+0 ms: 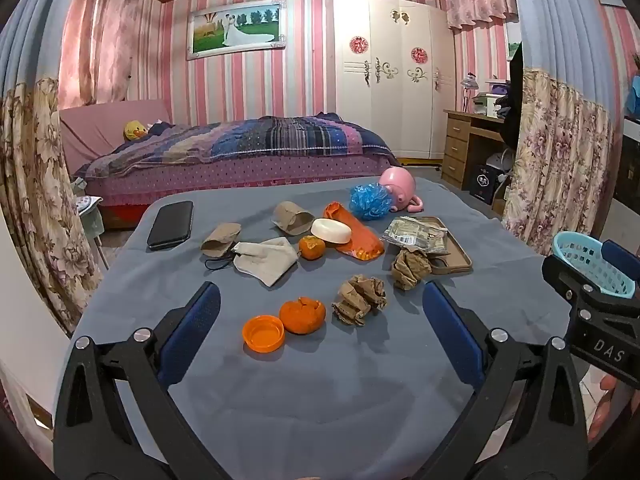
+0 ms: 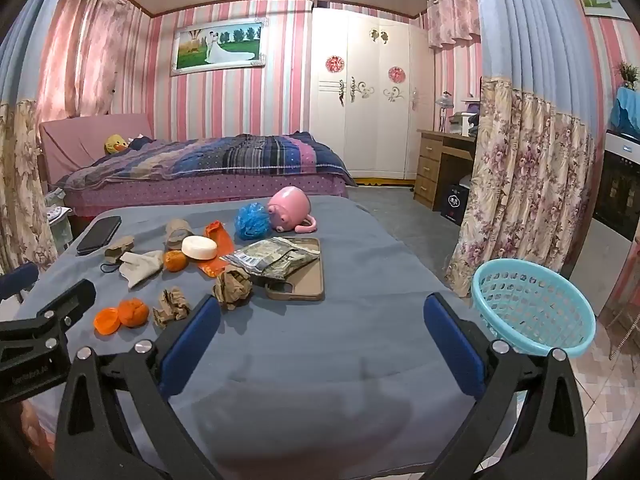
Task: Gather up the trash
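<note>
Both hand-held grippers, left hand-held gripper [image 1: 320, 332] and right hand-held gripper [image 2: 320, 336], hang released and empty; I would take the near orange peel [image 1: 302, 315] first, then carry it to the blue basket [image 2: 534, 308].

1. The table cloth [image 1: 320, 392] is plain grey-blue.
2. The basket [image 2: 532, 308] is light turquoise, with a lattice of holes.
3. The cap [image 1: 263, 333] and the peel [image 1: 302, 314] beside it are orange.
4. The crumpled paper [image 1: 360, 299] is brown.
5. The soap [image 1: 331, 230] is white, on an orange wrapper [image 1: 360, 236].
6. The phone [image 1: 171, 224], far left, is black.
7. The mesh sponge [image 1: 370, 201] is blue; the mug [image 1: 399, 189] is pink.
8. The wallpaper [image 1: 256, 92] has pink and white stripes.
9. The gripper pads [image 1: 191, 336] are dark blue.
</note>
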